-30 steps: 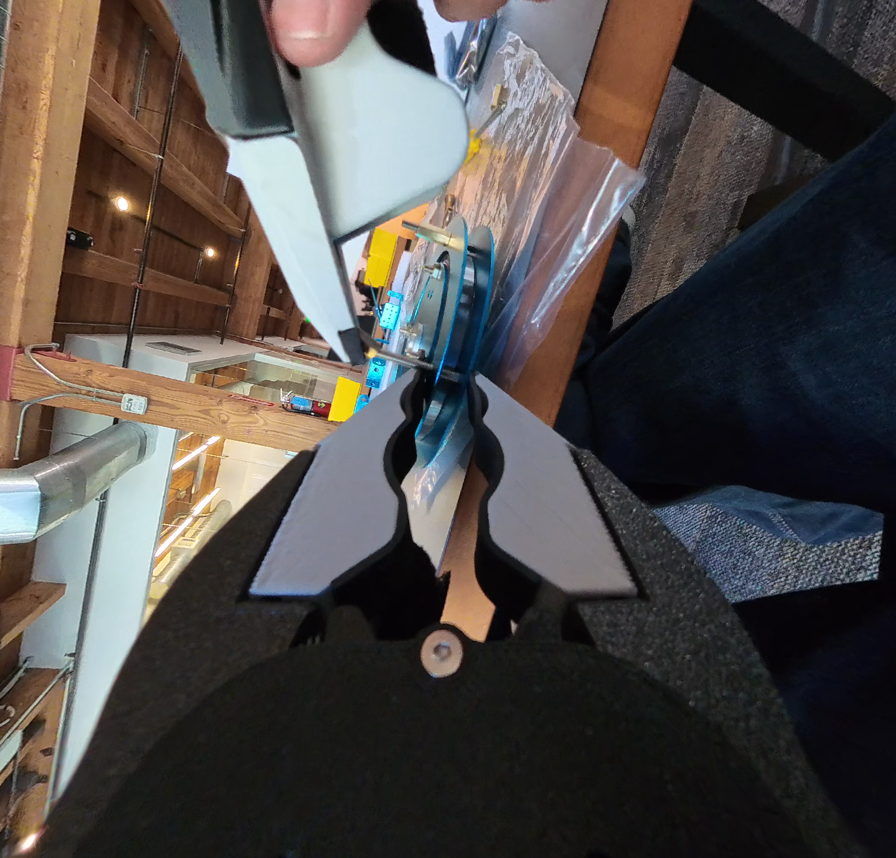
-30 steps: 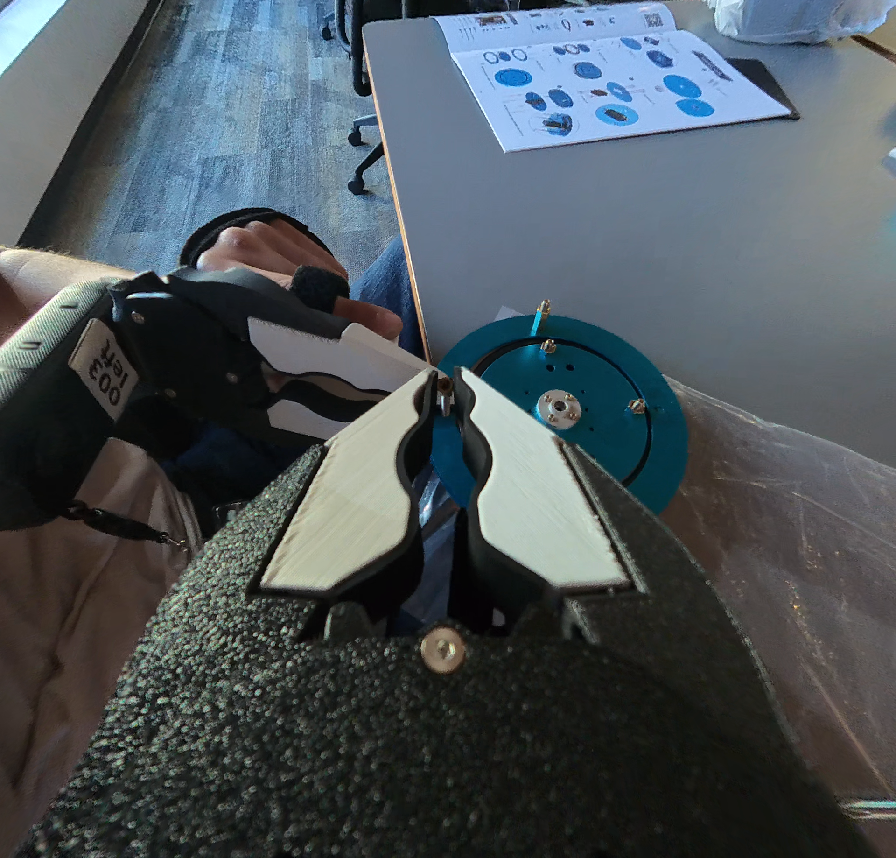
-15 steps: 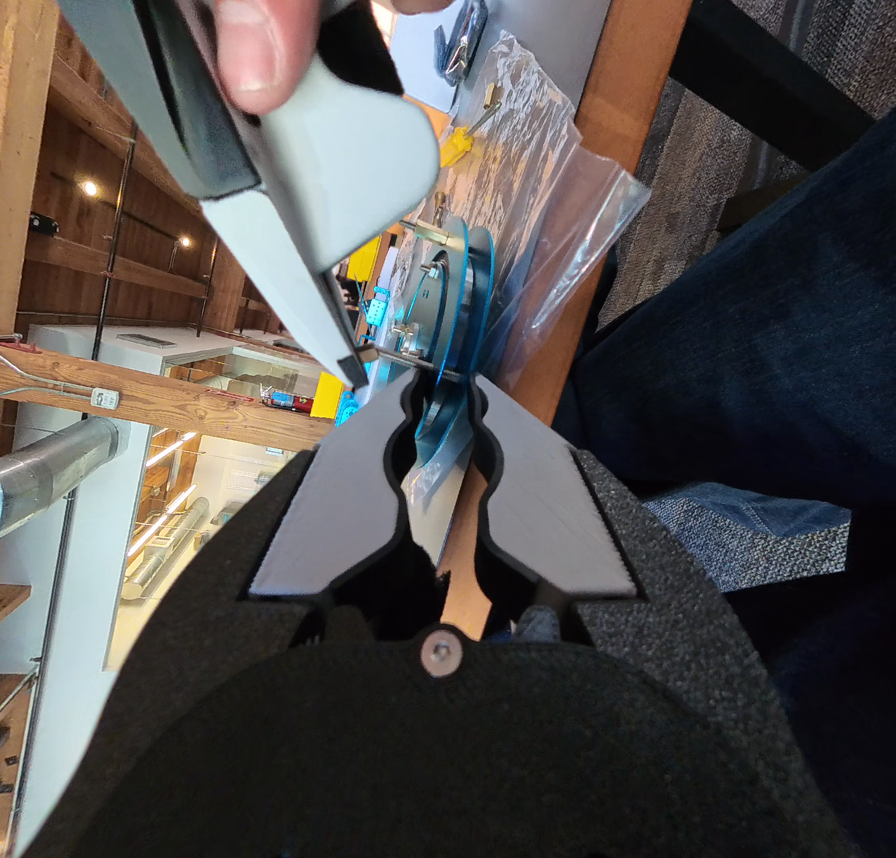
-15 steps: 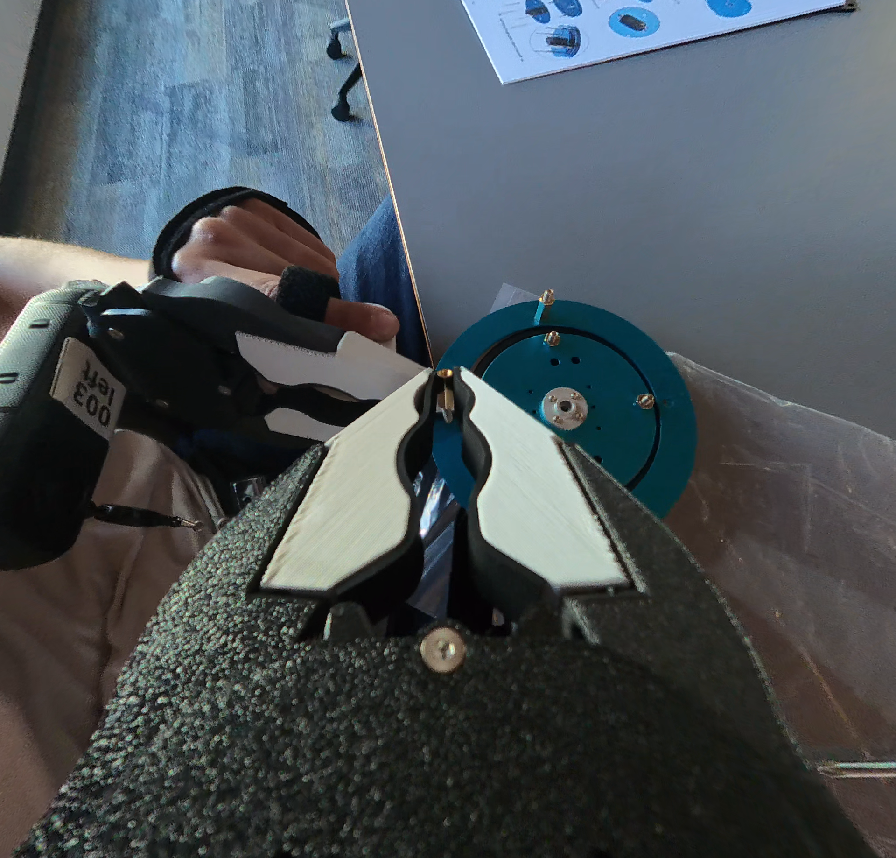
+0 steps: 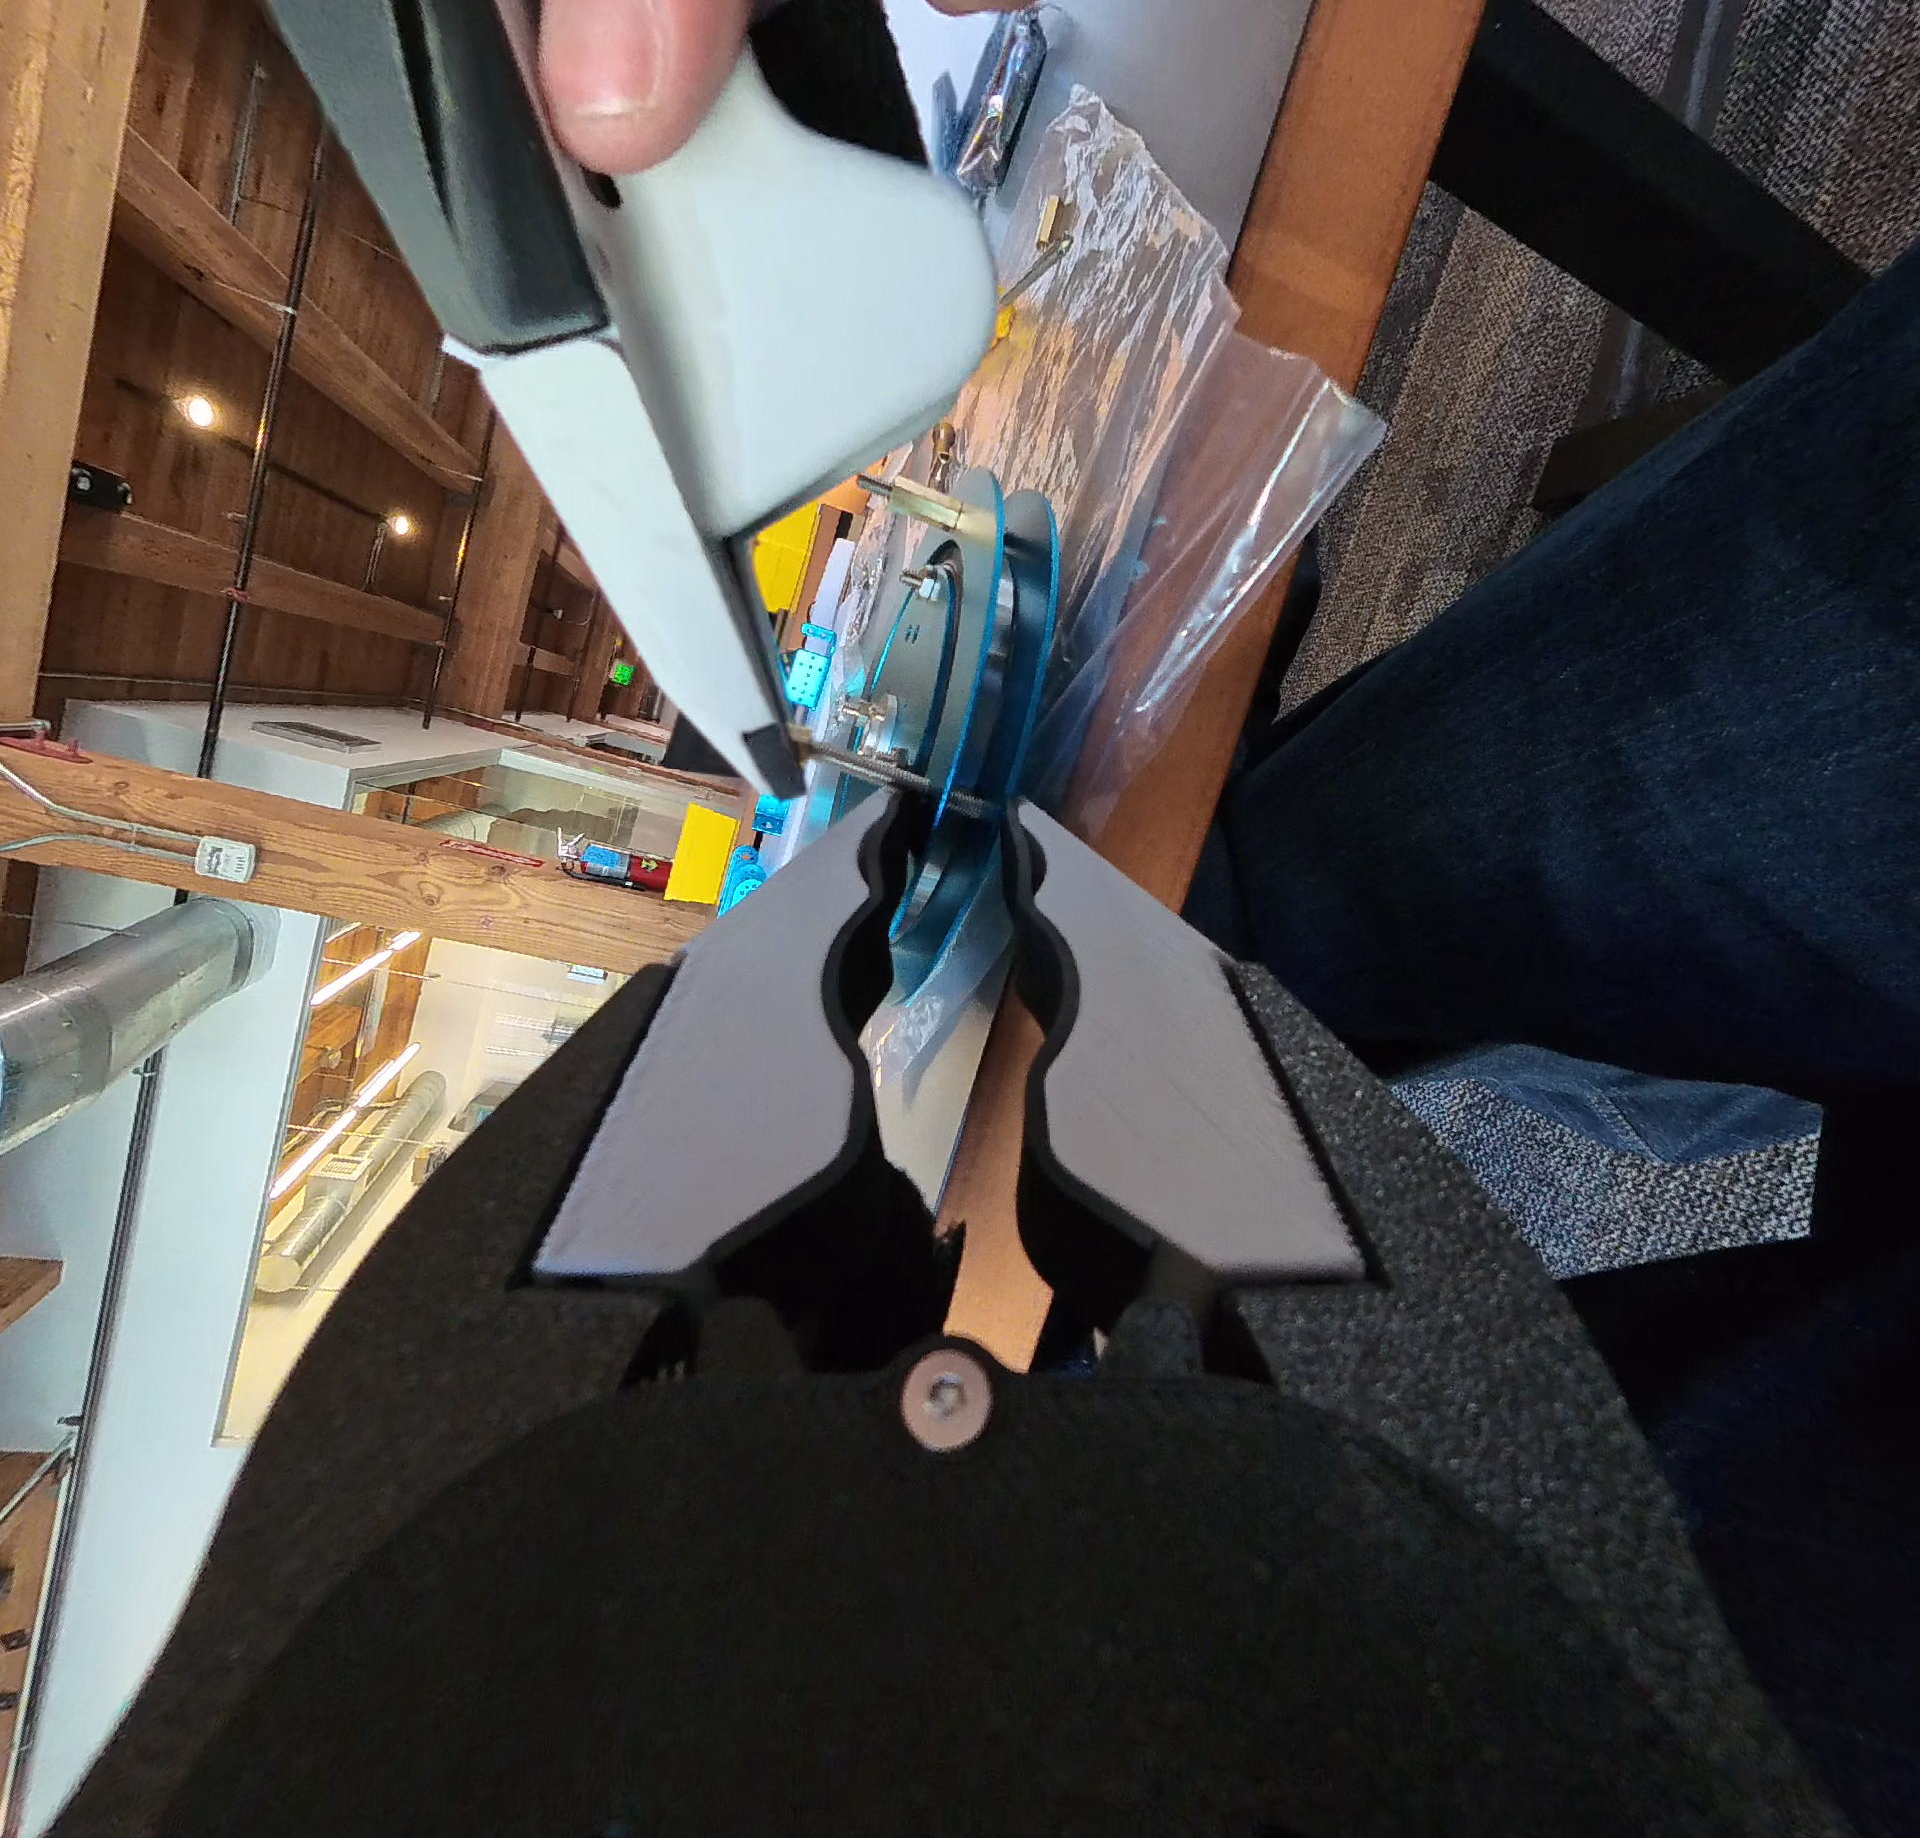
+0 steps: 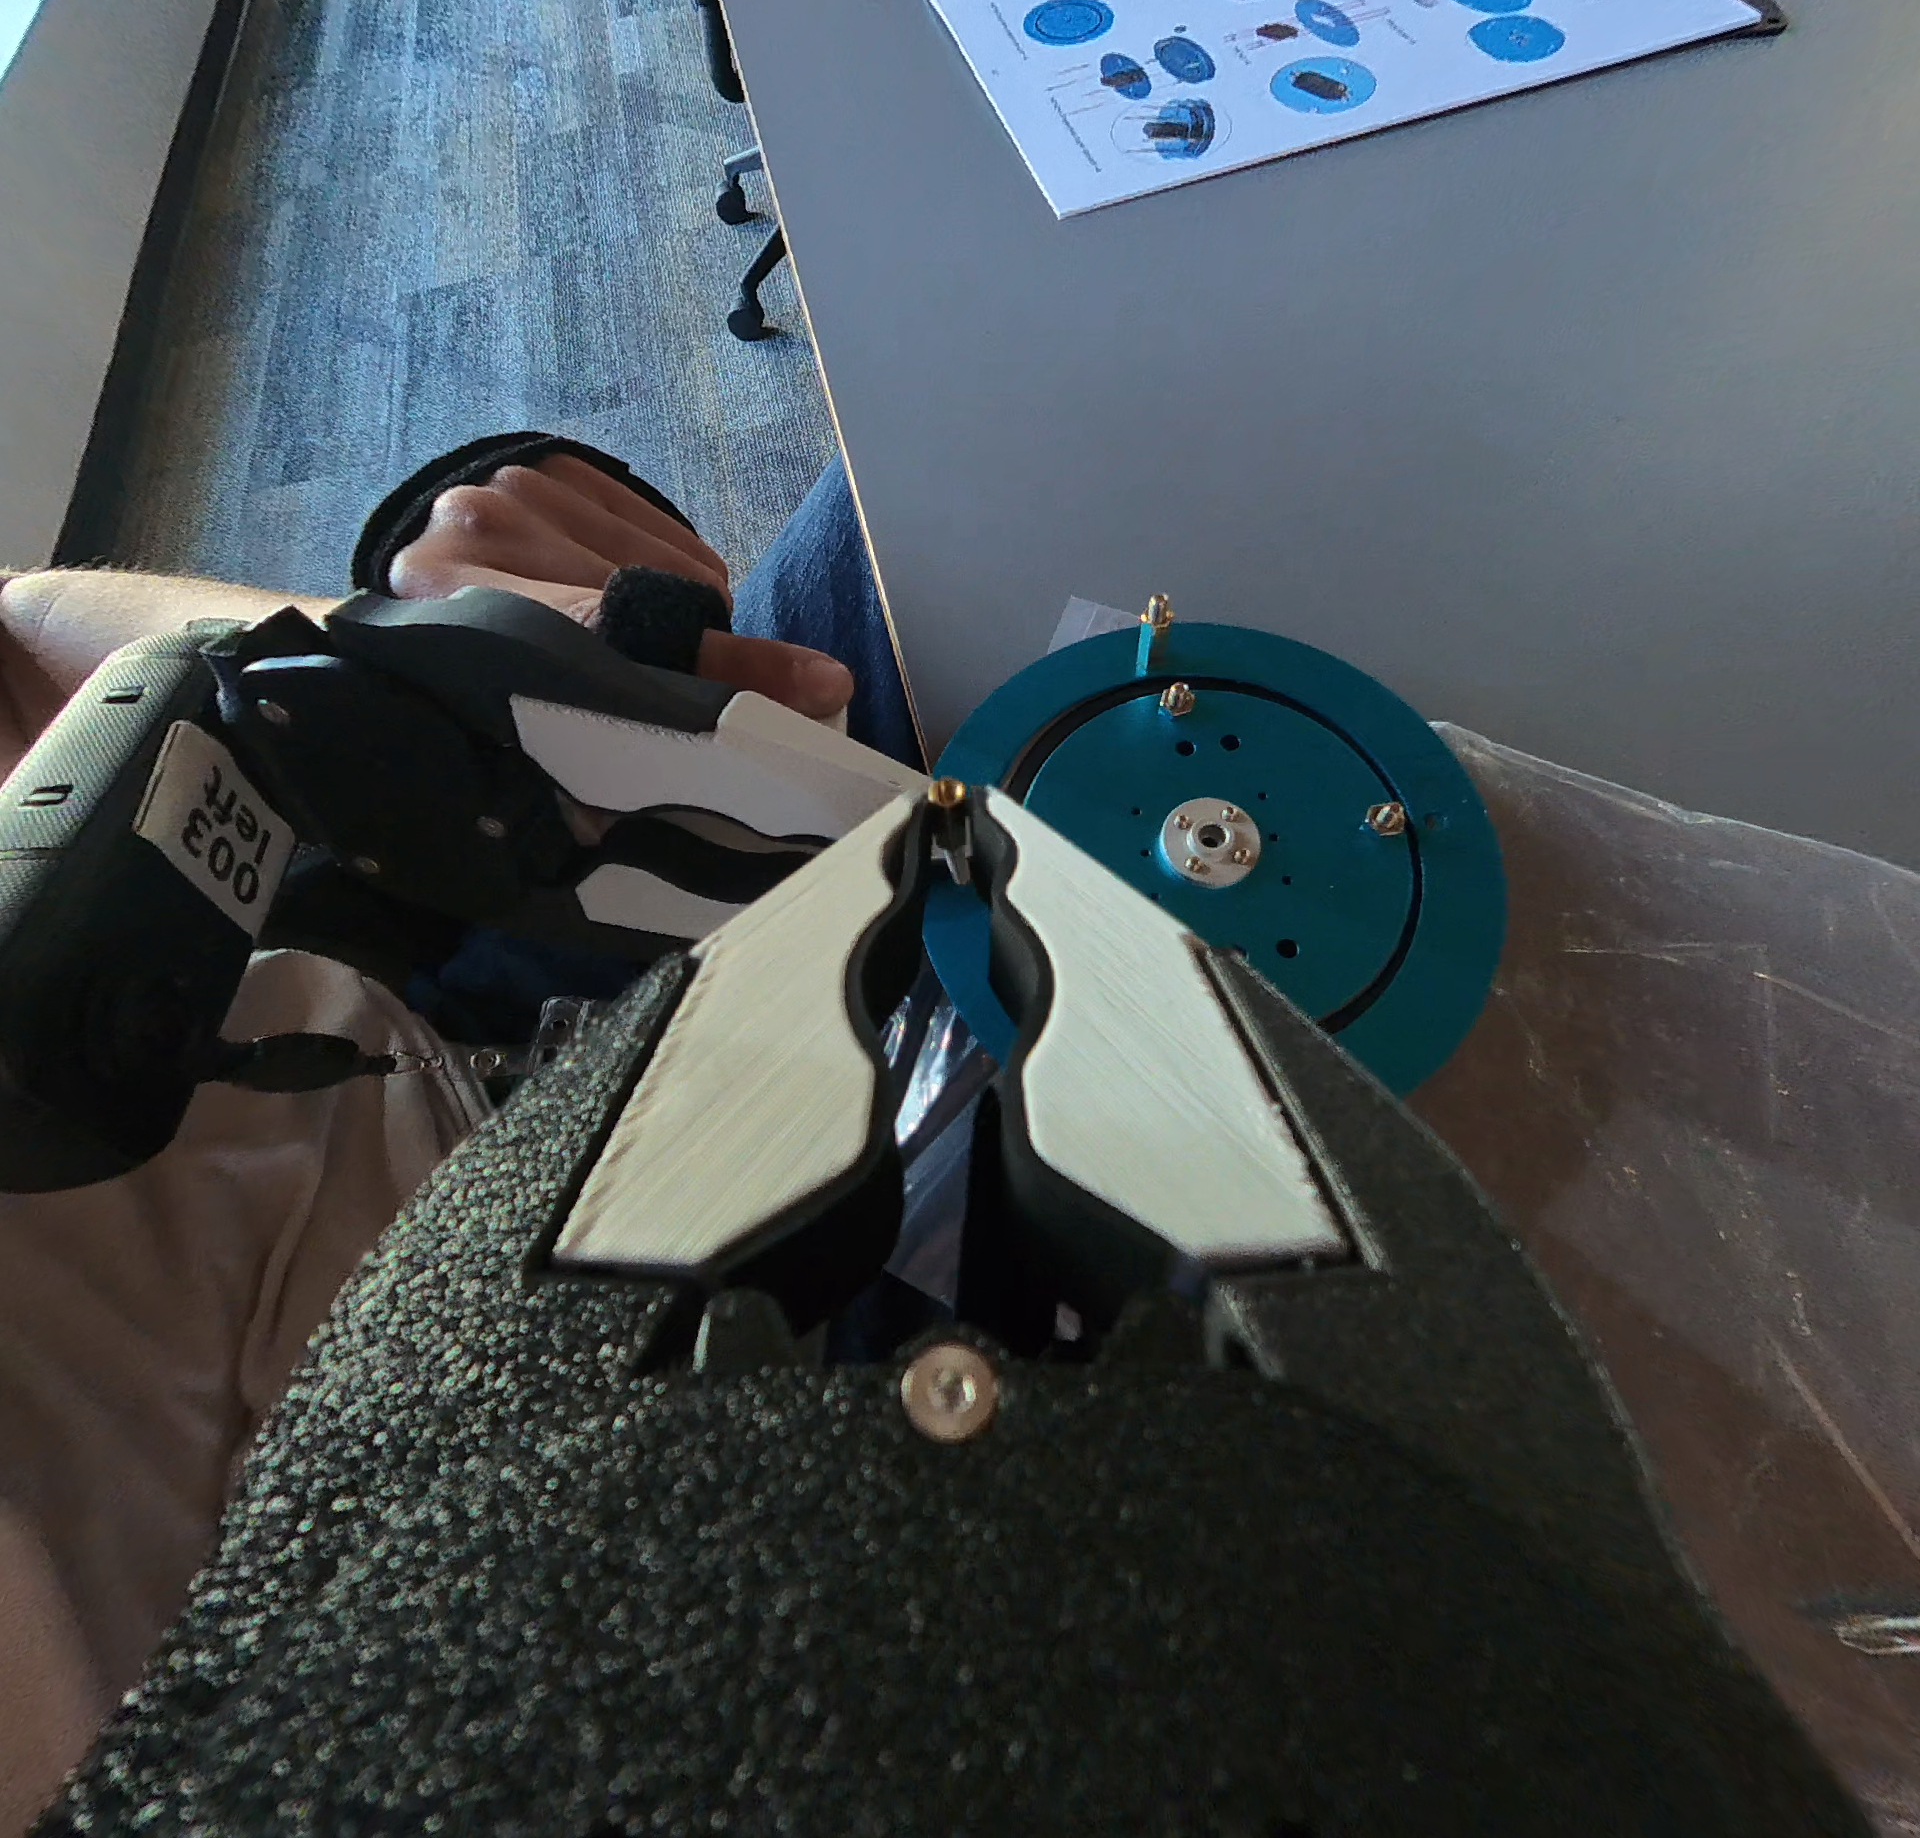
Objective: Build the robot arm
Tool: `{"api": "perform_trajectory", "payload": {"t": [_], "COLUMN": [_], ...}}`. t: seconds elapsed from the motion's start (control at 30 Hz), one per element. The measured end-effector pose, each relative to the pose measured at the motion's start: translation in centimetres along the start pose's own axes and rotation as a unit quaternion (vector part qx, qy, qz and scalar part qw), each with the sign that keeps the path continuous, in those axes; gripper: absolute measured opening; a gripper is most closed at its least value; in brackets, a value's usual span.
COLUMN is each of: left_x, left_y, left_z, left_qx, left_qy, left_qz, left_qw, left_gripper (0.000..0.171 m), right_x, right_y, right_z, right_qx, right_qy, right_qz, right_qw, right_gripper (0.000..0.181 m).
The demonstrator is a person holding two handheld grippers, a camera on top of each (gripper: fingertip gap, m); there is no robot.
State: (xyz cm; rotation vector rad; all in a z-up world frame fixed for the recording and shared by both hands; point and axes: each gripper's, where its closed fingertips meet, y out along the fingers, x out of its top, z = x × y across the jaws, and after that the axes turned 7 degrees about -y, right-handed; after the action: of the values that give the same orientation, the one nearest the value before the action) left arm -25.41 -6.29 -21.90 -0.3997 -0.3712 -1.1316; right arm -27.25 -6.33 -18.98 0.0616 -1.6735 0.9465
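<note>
While the left gripper (image 5: 951, 827) is clamping the round teal metal disc (image 6: 1226, 853), the right gripper (image 6: 954, 812) is pinching a slender brass standoff (image 6: 948, 822) at its tips; keeping it square seems wise.

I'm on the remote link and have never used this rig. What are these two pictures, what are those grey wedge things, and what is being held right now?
Each picture comes from a camera on a hand-held two-finger gripper, looking along its fingers; the grey wedges are those fingers. The left wrist view is turned sideways and shows the left gripper clamped on the rim of a blue metal disc assembly at the table edge. The right wrist view looks down on the same disc: the right gripper pinches a small brass-headed threaded standoff over the disc's rim. The disc lies partly on a clear plastic bag on the grey table. Farther off lies an open instruction booklet. Three more brass standoffs already stand on the disc.
</note>
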Motion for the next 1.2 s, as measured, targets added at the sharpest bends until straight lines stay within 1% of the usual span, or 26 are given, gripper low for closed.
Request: {"api": "perform_trajectory", "payload": {"t": [0.07,0.27,0.4,0.63,0.77,0.87,0.93,1.0,1.1,1.2], "left_x": [0.0,0.0,0.0,0.0,0.0,0.0,0.0,0.0,0.1,0.0], "left_y": [0.0,-0.1,-0.1,-0.2,-0.2,-0.3,-0.3,-0.3,-0.3,-0.5], "left_z": [0.0,0.0,0.0,0.0,0.0,0.0,0.0,0.0,0.0,0.1], "left_qx": [0.001,0.001,0.002,0.001,0.002,0.002,0.003,0.005,0.010,0.000], "left_qy": [0.001,0.001,0.002,0.001,0.002,0.001,0.001,-0.001,-0.009,-0.020], "left_qz": [0.000,0.000,0.000,-0.001,-0.001,-0.002,-0.003,-0.007,-0.025,-0.055], "left_qw": [1.000,1.000,1.000,1.000,1.000,1.000,1.000,1.000,1.000,0.998], "left_gripper": [0.016,0.017,0.017,0.016,0.017,0.016,0.016,0.016,0.016,0.016], "right_x": [-0.1,0.2,0.6,0.3,0.2,-0.3,-1.1,-1.7,-2.1,-3.7], "right_y": [0.0,-0.7,-0.7,-1.0,-1.3,-0.8,-0.9,-1.6,-2.8,-3.0], "right_z": [0.0,-0.2,0.1,0.5,0.0,0.0,-0.4,-0.7,0.9,2.8], "right_qx": [-0.003,-0.011,-0.001,0.011,-0.005,-0.011,-0.032,-0.052,-0.039,-0.026], "right_qy": [0.000,0.004,0.001,0.015,0.012,-0.004,-0.024,-0.037,-0.050,-0.088], "right_qz": [-0.001,-0.024,-0.042,-0.047,-0.047,-0.028,-0.008,-0.008,-0.039,-0.033], "right_qw": [1.000,1.000,0.999,0.999,0.999,1.000,0.999,0.998,0.997,0.995], "right_gripper": [0.014,0.015,0.014,0.014,0.014,0.014,0.015,0.015,0.015,0.016]}}
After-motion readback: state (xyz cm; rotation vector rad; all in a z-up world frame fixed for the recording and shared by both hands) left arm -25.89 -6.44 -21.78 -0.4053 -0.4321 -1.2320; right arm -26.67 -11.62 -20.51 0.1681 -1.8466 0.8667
